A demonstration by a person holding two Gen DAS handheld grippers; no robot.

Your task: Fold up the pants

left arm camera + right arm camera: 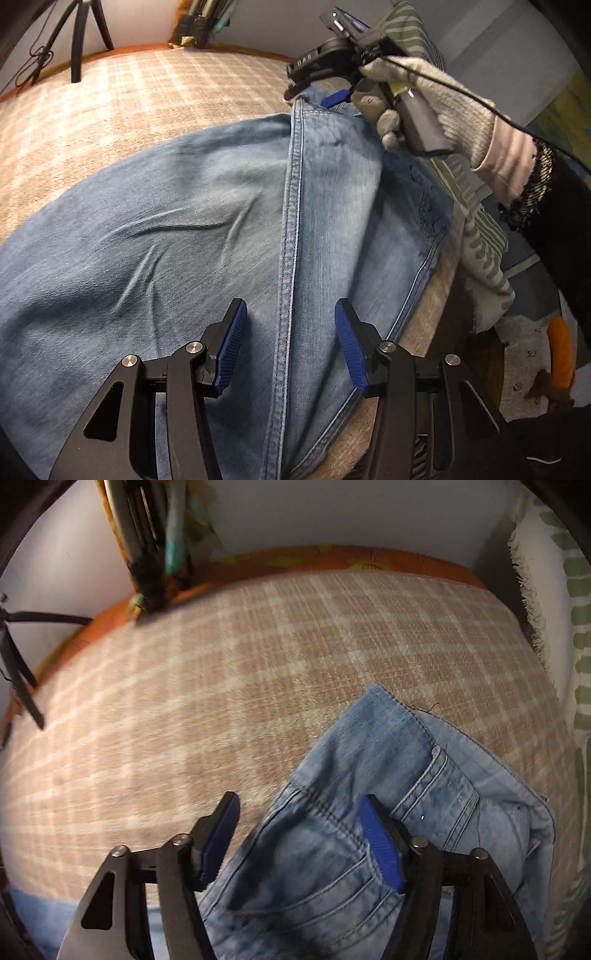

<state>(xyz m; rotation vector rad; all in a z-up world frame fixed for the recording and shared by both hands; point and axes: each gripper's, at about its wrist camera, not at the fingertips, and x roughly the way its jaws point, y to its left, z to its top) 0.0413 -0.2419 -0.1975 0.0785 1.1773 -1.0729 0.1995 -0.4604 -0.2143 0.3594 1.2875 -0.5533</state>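
Note:
Light blue denim pants point(184, 240) lie spread on a beige checked bed cover point(129, 92). A stitched seam point(291, 221) runs down the middle of the left wrist view. My left gripper point(290, 321) is open, hovering just above the denim astride that seam. My right gripper point(299, 823) is open over the waistband end of the pants point(369, 794), its blue pads point(380, 842) on either side of the fabric edge. It also shows in the left wrist view point(317, 88) at the far end of the pants, held by a gloved hand point(424, 96).
A black tripod point(77, 40) stands beyond the bed's far left edge. A green striped white cloth point(480, 240) hangs along the right side of the bed. An orange patterned sheet edge point(332, 559) borders the far side below a white wall.

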